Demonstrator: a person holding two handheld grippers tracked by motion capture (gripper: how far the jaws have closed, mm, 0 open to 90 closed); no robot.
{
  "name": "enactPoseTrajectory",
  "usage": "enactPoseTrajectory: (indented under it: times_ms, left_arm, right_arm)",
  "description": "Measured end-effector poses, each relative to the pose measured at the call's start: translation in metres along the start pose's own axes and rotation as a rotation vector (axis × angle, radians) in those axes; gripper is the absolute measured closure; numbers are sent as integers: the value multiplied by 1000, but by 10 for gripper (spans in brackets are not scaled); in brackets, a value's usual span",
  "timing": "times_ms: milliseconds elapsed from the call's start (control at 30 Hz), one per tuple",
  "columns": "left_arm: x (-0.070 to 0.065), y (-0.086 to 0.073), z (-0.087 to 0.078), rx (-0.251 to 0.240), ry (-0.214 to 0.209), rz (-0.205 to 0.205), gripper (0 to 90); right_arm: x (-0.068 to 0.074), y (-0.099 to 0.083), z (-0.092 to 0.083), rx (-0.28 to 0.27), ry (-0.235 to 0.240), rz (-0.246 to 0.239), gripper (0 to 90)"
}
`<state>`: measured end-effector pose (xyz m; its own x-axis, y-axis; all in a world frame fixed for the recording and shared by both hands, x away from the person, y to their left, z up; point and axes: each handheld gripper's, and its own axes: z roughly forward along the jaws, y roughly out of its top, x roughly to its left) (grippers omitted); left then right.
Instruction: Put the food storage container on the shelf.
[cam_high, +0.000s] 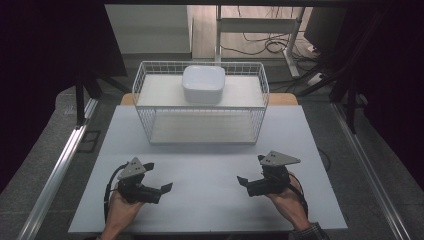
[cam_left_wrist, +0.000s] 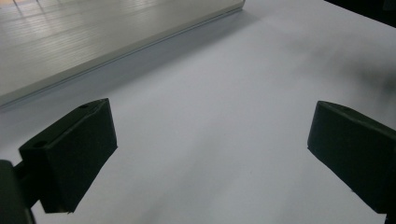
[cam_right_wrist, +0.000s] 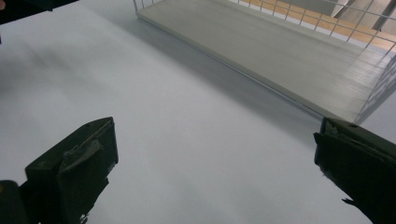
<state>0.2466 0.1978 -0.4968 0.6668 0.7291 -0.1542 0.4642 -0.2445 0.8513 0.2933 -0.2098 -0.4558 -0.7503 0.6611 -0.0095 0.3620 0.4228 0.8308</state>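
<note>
Bowl (cam_high: 203, 83), white, square-cornered, upside down on top shelf of wire rack (cam_high: 200, 102), far end of white table (cam_high: 210, 200). Left of rack and nearer the person: left gripper (cam_high: 159, 176), jaws wide apart, holding nothing. Right of rack, likewise well short of bowl: right gripper (cam_high: 251, 171), jaws wide, also empty.

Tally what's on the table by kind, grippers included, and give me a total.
White wire rack: 1
White bowl on the rack's upper shelf: 1
Black grippers, left gripper and right gripper, both open: 2
Total: 4
</note>
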Motion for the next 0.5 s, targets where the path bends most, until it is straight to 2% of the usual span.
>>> enactPoseTrajectory:
  times_ms: [500]
  left_arm:
    - [2, -17, -10, 17, 16, -26, 9]
  right_arm:
    - [-3, -22, -10, 18, -44, 3, 0]
